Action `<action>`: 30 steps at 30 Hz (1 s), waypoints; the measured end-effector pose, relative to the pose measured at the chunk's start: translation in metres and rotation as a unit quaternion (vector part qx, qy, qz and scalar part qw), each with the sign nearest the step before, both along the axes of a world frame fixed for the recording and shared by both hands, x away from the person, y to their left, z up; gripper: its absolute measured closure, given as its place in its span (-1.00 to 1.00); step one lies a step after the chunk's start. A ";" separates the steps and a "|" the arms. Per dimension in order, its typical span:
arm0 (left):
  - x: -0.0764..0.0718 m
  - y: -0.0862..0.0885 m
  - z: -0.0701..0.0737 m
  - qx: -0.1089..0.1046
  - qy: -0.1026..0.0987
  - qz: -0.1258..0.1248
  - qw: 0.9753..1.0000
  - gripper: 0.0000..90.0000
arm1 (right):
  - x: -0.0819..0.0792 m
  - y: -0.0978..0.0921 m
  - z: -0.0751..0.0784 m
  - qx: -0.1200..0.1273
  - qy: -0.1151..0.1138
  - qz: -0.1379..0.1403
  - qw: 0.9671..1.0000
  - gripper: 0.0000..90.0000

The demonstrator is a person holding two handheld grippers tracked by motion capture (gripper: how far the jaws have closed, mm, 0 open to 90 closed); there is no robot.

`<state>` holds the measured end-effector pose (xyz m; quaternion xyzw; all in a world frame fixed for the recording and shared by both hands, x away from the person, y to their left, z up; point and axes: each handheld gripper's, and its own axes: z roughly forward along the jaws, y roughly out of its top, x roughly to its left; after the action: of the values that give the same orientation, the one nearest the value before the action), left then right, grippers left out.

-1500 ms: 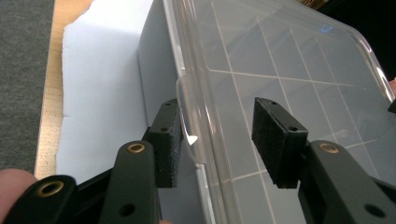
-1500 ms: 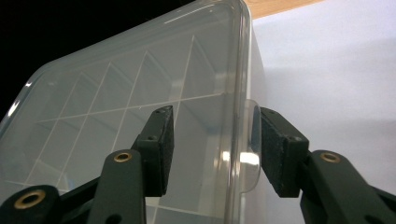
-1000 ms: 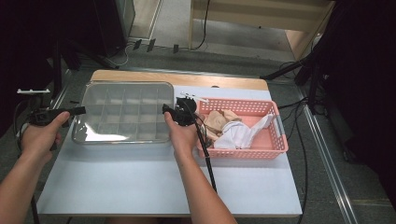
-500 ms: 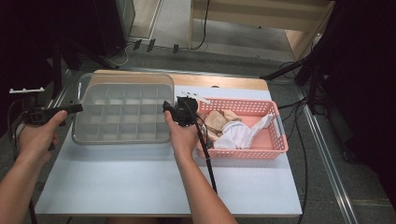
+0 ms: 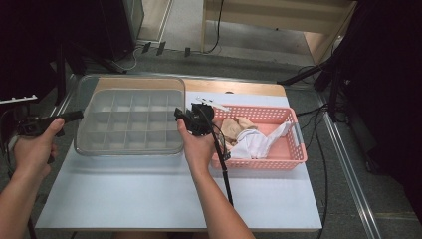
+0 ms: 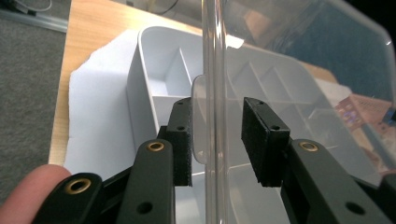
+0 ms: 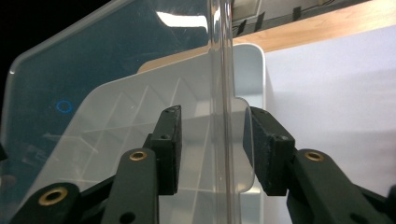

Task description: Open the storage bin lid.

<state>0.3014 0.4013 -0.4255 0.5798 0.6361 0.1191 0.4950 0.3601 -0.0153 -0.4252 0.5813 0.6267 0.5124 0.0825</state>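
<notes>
- Since a second ago, the clear lid (image 5: 130, 84) has been swinging up and away from you, and your left gripper (image 5: 74, 115) has been drifting toward the left edge of the high view.
- You are holding one gripper at each end of the lid so it lifts level off the compartment box (image 5: 128, 130), which is sitting at centre left on the white table (image 5: 164, 199), beside the pink basket (image 5: 293, 149).
- In the left gripper view, your left gripper's pads (image 6: 261, 140) are standing apart around the lid's edge tab, not clamping.
- Your right gripper (image 5: 178, 115) is likewise spread around the rim, its pads (image 7: 264, 149) clear of the plastic.
- Your forearms are reaching forward from the bottom edge, wrists level.
</notes>
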 end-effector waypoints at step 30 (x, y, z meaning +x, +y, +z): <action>-0.051 -0.002 -0.005 -0.005 -0.018 -0.008 1.000 0.52 | -0.043 -0.015 -0.007 0.046 0.017 0.014 0.999 0.42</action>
<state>0.2503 0.3994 -0.4304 0.5801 0.6231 0.1223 0.5102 0.3172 -0.0299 -0.4320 0.5843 0.6116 0.5321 0.0378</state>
